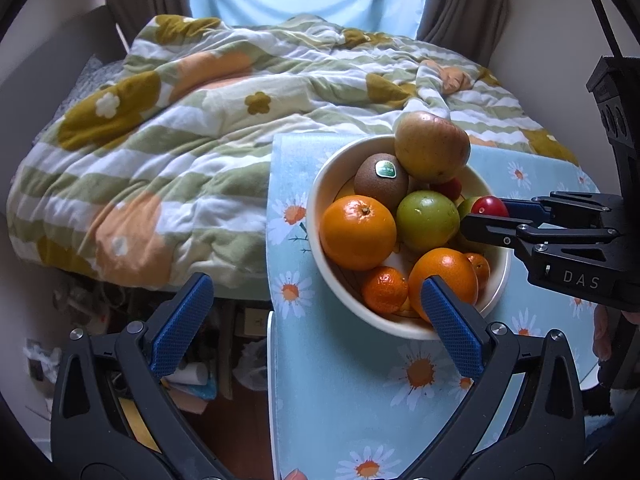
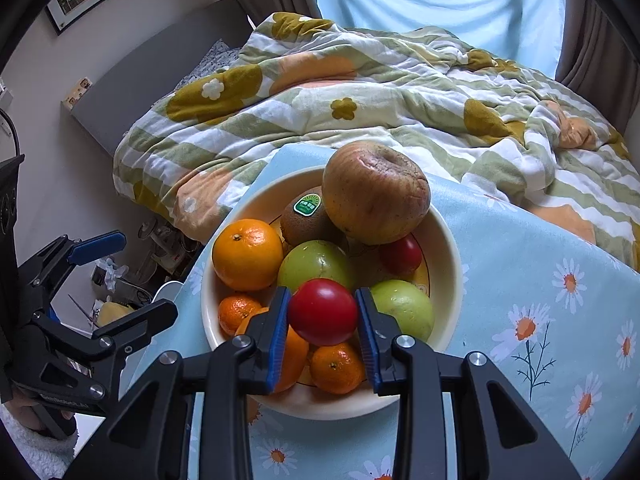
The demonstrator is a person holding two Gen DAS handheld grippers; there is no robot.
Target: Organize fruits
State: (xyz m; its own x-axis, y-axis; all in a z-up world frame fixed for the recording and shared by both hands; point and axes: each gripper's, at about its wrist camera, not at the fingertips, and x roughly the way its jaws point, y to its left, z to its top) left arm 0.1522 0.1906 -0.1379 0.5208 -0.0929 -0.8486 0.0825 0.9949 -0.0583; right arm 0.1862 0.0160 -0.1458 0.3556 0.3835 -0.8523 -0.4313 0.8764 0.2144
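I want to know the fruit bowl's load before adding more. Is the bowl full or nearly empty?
Full. The cream bowl is heaped: an apple rides above its rim on a kiwi, oranges and green fruits.

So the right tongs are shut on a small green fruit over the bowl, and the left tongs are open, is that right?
Not quite: the fruit in the right tongs is red, not green, as the right wrist view shows. It is held over the bowl, and the left tongs are open.

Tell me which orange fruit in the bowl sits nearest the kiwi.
The big orange at the bowl's left rim, beside the stickered kiwi; the other orange fruits lie nearer the tongs.
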